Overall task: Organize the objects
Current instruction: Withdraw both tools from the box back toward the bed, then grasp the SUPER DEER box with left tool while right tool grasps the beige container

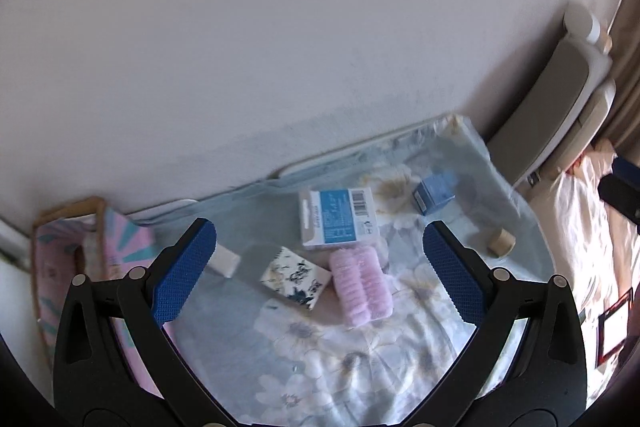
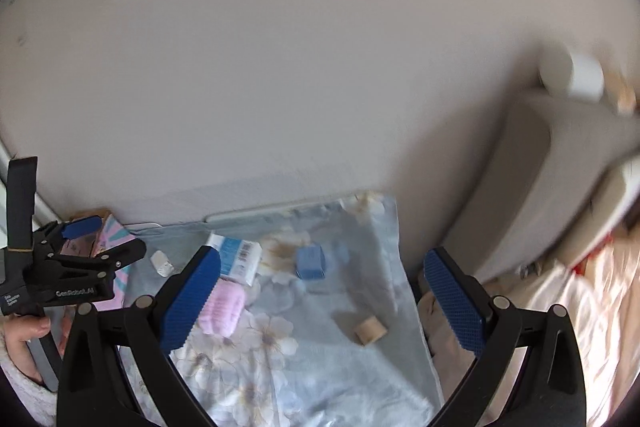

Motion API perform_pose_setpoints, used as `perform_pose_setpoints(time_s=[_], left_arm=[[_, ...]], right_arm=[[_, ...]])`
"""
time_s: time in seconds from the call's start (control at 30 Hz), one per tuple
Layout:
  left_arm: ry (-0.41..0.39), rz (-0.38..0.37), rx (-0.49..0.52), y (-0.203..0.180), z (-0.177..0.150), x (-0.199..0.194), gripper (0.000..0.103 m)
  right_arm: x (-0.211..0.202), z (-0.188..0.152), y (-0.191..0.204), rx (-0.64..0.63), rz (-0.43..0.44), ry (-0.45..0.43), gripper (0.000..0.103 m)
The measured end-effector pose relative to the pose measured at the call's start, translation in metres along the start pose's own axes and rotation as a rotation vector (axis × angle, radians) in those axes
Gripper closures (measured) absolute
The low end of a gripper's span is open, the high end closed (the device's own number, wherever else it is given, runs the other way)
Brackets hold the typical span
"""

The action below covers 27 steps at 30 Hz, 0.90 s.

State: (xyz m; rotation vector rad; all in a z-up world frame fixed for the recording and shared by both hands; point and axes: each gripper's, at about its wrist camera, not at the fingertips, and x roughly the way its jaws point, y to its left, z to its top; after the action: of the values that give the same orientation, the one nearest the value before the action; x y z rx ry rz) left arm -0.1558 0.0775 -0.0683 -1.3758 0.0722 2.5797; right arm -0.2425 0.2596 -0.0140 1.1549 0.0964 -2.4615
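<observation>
Both grippers, left gripper [image 1: 320,267] and right gripper [image 2: 322,301], wide open, empty. Pink hair rollers [image 1: 362,287] mid-table on flowered cloth [image 1: 360,367], touching patterned box [image 1: 296,277]. Probably light, squashy; pinch across the middle.

Both handheld grippers have glossy black plastic frames with round silver rivets and blue diamond-textured finger pads [image 1: 184,271]. White "GenRobot.AI" lettering [image 2: 75,293] marks the left one's body.
</observation>
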Motion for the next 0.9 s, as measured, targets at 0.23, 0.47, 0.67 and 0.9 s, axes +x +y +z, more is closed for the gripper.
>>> perform_pose_setpoints(time_s=[0.23,0.47,0.67,0.9], left_arm=[[0.075,-0.023,0.034,-0.023,-0.002,0.069,0.000],[0.126,-0.025,0.041,-0.026,-0.014,0.116,0.000],[0.141,-0.014,0.038,-0.025,-0.022,0.141,0.000],[0.141,-0.002,0.000,-0.022,-0.021,0.149,0.003]], right_arm=[[0.039,-0.056,-0.015,0.101,-0.095,0.038,0.002],[0.076,-0.102,-0.012,0.160,-0.172,0.061,0.016],[0.108,-0.122,-0.008,0.238,-0.245,0.049,0.029],[0.129,-0.130,-0.003,0.272,-0.339,0.015,0.038]])
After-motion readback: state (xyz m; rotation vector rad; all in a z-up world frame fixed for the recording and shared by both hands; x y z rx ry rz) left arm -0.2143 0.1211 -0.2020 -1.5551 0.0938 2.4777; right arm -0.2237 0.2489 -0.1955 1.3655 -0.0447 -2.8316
